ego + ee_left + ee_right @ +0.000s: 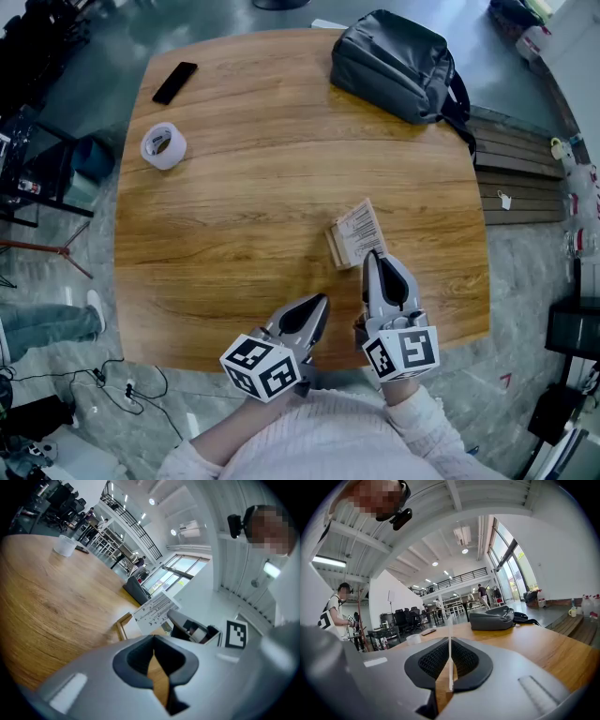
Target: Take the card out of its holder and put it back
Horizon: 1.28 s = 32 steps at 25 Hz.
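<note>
1. Wide open workshop space around us, and in the middle a round-cornered wooden table (244, 187) with the person leaning over its near edge.
2. On the near right part of the table sits the holder (335, 246), a pale frame lying flat. The printed card (357, 229) rises at a tilt from it, over its far side.
3. I make the right gripper (373, 255) out to be pinching the card's near edge. Seen along its jaws, the thin sheet stands edge-on between the pressed pads.
4. The left gripper (322, 300) hangs just beside it, above the table, pads closed together on nothing.
5. My guess is that the card is partly lifted. Whether it is coming out or going back in, I cannot tell, so at least the reseating is left.
6. Count: one card, one holder, two grippers, one grey backpack (394, 61), one tape roll (163, 145), one dark phone (174, 82).
</note>
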### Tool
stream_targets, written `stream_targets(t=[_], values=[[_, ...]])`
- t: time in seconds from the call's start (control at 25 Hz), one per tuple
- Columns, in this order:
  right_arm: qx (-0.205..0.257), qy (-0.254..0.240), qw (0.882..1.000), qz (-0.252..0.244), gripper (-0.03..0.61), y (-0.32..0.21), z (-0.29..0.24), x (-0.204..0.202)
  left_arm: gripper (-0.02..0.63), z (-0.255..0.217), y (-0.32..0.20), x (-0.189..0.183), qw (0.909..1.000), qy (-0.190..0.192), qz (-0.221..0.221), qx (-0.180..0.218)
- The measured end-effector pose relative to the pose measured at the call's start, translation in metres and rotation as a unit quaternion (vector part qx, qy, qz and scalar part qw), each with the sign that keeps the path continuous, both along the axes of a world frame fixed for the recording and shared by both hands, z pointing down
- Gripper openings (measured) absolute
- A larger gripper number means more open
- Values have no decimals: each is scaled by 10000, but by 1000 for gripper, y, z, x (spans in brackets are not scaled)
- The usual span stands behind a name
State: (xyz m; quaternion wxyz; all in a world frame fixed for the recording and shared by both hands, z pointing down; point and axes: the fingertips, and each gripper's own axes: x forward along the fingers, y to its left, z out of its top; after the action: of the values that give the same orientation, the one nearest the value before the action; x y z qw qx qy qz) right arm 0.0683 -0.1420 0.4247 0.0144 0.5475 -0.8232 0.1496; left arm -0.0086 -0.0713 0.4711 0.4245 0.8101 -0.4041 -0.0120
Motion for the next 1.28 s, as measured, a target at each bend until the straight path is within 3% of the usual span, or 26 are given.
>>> stream_targets(t=[0.92, 1.28], values=[[-178, 343, 9992, -58, 6, 3, 30, -9, 8, 6, 1, -6, 9999, 4, 21, -104], [-618, 461, 9970, -106, 6, 7, 52, -12, 8, 7, 0, -4, 9999, 31, 43, -118]])
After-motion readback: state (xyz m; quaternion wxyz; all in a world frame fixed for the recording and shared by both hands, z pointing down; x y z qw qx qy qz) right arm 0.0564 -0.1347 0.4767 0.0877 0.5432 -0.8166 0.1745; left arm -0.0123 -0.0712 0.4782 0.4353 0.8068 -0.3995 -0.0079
